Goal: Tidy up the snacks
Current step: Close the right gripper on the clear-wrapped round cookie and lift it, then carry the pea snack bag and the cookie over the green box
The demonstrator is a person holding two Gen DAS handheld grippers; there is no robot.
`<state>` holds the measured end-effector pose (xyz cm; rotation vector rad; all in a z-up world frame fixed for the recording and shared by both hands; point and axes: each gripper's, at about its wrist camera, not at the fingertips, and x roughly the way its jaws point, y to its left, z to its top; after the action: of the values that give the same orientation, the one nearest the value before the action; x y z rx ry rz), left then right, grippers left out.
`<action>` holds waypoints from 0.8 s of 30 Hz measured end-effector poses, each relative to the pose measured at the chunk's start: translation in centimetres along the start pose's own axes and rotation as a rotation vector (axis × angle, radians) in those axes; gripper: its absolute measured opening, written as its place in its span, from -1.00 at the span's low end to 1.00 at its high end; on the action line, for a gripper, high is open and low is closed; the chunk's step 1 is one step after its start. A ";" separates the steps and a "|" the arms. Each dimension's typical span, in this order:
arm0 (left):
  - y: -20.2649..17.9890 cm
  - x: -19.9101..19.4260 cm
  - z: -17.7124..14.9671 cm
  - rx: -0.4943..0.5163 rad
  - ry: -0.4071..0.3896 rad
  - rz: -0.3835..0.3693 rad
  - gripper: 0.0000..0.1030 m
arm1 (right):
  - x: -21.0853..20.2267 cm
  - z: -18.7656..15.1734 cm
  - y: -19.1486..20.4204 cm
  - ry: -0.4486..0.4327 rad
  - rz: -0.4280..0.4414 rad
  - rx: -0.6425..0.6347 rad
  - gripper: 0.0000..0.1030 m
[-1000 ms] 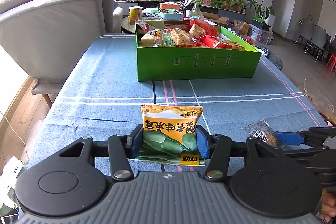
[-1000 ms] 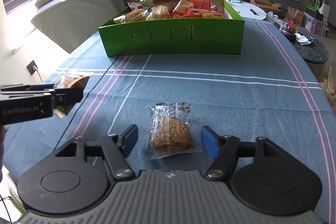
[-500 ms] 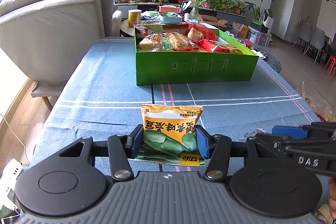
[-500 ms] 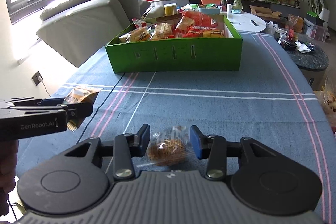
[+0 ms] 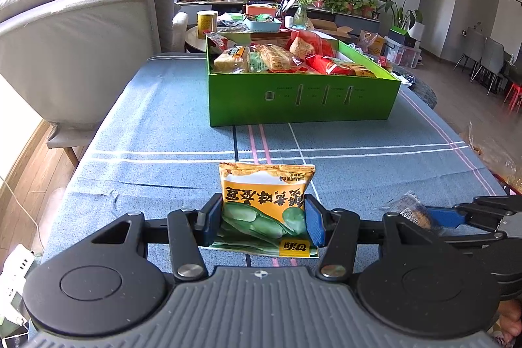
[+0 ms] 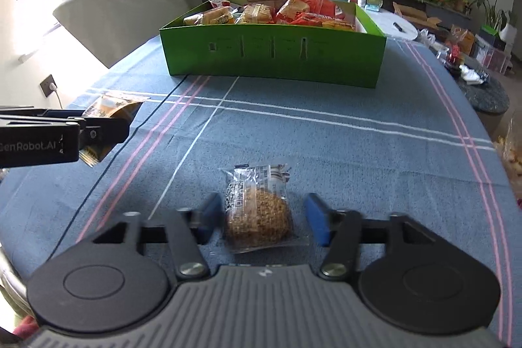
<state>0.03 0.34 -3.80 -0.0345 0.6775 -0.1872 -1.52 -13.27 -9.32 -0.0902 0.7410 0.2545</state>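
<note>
The left gripper (image 5: 264,219) pinches an orange-and-green bean packet (image 5: 266,207) by its sides, its blue pads pressed against the wrapper, held above the near edge of the tabletop (image 5: 163,126). Nothing about that grip differs from a second ago; the packet sits the same way between the pads.

The change is on the right. A second ago the right gripper (image 6: 261,219) stood spread around a clear-wrapped cracker (image 6: 257,214) lying on the cloth near the same edge. Half a second ago its pads had drawn in on the wrapper and the cracker looked lifted. Now the pads stand apart again, the left one just beside the wrapper, the right one clear of it. The picture is blurred, so whether the cracker rests on the cloth or hangs loosely I cannot tell.

The green box (image 6: 274,54), already packed with snacks, stands toward the far edge. Judging from this, the bean packet is ready to carry there, while the cracker probably needs a fresh, firmer grip before it can follow.
</note>
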 end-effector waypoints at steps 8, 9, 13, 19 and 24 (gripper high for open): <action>0.0 -0.6 0.5 -0.003 -0.023 -0.002 -0.05 | -2.3 1.2 -1.2 -0.075 0.066 0.108 0.47; -0.1 -0.7 0.6 -0.002 -0.027 -0.004 -0.05 | -2.7 1.6 -1.4 -0.091 0.075 0.122 0.47; -0.7 -1.2 1.3 0.015 -0.047 -0.012 -0.05 | -3.8 2.8 -1.7 -0.137 0.094 0.143 0.47; -1.7 -1.7 2.8 0.046 -0.080 -0.025 -0.05 | -4.2 4.5 -1.3 -0.183 0.117 0.136 0.47; -2.1 -0.9 4.1 0.060 -0.086 -0.028 -0.05 | -3.8 6.1 -1.2 -0.211 0.138 0.126 0.47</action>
<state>1.56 -1.64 0.17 0.0056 0.5853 -0.2316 0.07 -14.10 -2.28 0.1061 0.5526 0.3427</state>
